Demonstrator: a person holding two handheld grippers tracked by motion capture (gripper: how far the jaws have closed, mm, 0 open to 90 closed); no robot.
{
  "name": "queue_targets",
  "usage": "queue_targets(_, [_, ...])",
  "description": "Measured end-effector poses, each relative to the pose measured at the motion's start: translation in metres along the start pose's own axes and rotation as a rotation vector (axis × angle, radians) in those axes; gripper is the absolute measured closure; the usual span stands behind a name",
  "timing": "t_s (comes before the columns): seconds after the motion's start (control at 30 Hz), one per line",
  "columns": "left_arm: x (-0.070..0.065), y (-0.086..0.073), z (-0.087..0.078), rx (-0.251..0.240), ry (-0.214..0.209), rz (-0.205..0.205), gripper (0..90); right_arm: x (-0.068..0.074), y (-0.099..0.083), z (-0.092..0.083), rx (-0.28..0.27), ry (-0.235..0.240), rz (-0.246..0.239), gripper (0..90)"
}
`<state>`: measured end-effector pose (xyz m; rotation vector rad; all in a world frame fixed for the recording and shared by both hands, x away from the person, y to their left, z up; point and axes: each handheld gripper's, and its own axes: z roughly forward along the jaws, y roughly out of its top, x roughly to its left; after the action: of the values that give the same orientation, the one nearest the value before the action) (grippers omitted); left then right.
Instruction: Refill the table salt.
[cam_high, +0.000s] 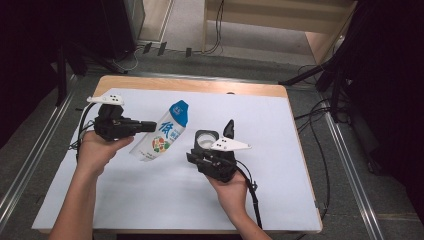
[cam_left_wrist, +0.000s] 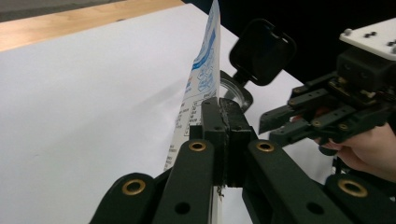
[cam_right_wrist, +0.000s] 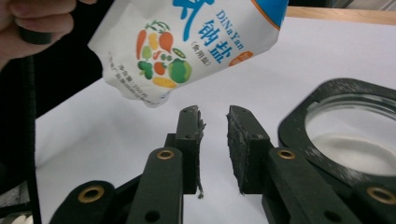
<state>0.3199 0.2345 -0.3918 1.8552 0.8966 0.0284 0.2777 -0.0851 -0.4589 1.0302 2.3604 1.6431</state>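
Hanging from the clamped left gripper (cam_high: 150, 125), a salt pouch (cam_high: 164, 133) beside the open-lidded jar (cam_high: 206, 140); right gripper (cam_right_wrist: 215, 122) apart, empty.

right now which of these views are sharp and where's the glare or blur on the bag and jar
High view: even light, soft, the bag readable, room edges black. Left gripper view: the bag edge-on and slightly soft, the left gripper sharp. Right gripper view: bag print crisp, the white inside the jar washed out, the hand at top left blurred.
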Motion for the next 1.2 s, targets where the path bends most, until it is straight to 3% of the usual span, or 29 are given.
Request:
queue_targets(0.1, [0.009, 0.000, -0.004, -0.008, 0.018, -0.014, 90.0, 0.002, 0.005, 0.004, 0.004, 0.011, 0.008, 73.3])
queue_targets(0.3, [0.027, 0.004, -0.008, -0.027, 0.033, -0.031, 90.0, 0.011, 0.016, 0.012, -0.010, 0.015, -0.021, 73.5])
queue_targets(0.53, [0.057, 0.011, 0.002, -0.043, 0.031, -0.057, 90.0, 0.011, 0.020, 0.015, -0.002, 0.006, -0.036, 73.5])
queue_targets(0.6, [0.063, 0.013, 0.006, -0.036, 0.057, -0.050, 90.0, 0.010, 0.019, 0.015, 0.005, 0.002, -0.037, 73.5])
queue_targets(0.83, [0.079, 0.020, 0.019, -0.041, 0.076, -0.031, 90.0, 0.005, 0.015, 0.010, 0.012, -0.009, -0.034, 73.5])
queue_targets(1.2, [0.095, 0.017, 0.038, -0.017, 0.091, -0.066, 90.0, -0.005, 0.004, 0.003, 0.012, -0.017, -0.003, 73.5])
